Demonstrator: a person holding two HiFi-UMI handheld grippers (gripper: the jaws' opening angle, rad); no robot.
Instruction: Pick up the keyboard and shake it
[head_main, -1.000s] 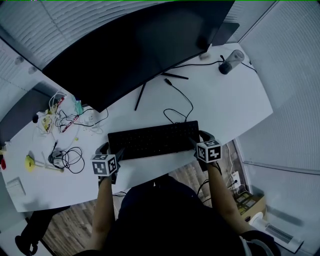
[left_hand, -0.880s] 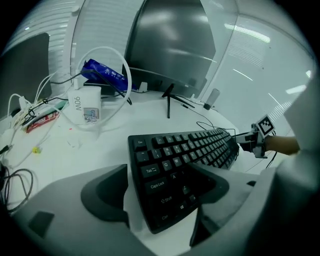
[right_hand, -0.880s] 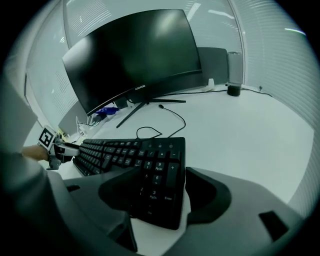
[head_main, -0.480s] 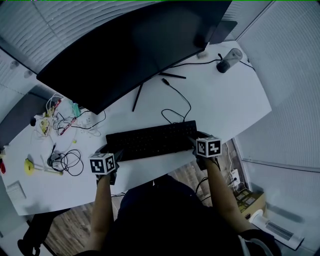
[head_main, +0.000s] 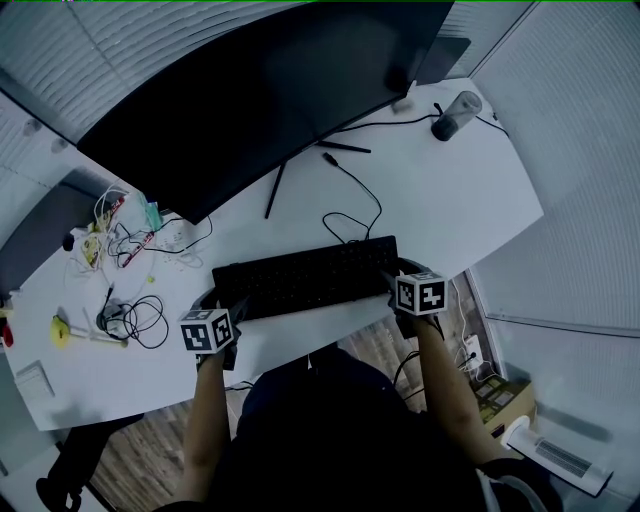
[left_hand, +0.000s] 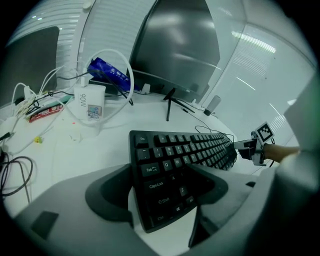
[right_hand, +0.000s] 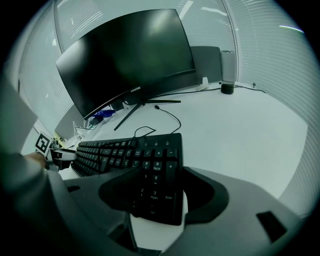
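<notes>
A black keyboard (head_main: 305, 275) lies crosswise near the front edge of the white desk (head_main: 460, 210), its cable running back toward the monitor. My left gripper (head_main: 228, 312) is shut on the keyboard's left end, with the jaws pressed on the front and back edges by the Tab and Caps Lock keys (left_hand: 156, 176). At the other end my right gripper (head_main: 392, 287) is shut on the number pad (right_hand: 152, 187). In the left gripper view the keyboard (left_hand: 190, 150) looks tilted and slightly off the desk.
A large dark curved monitor (head_main: 270, 90) stands behind on thin legs. Tangled cables (head_main: 135, 245), a white charger (left_hand: 92, 102) and a yellow item (head_main: 58, 328) clutter the desk's left side. A dark cylinder (head_main: 450, 115) stands at the far right corner.
The keyboard and both grippers have shifted only slightly, a little left and then back, with the right end now a bit farther from me. Both grips are unchanged.
</notes>
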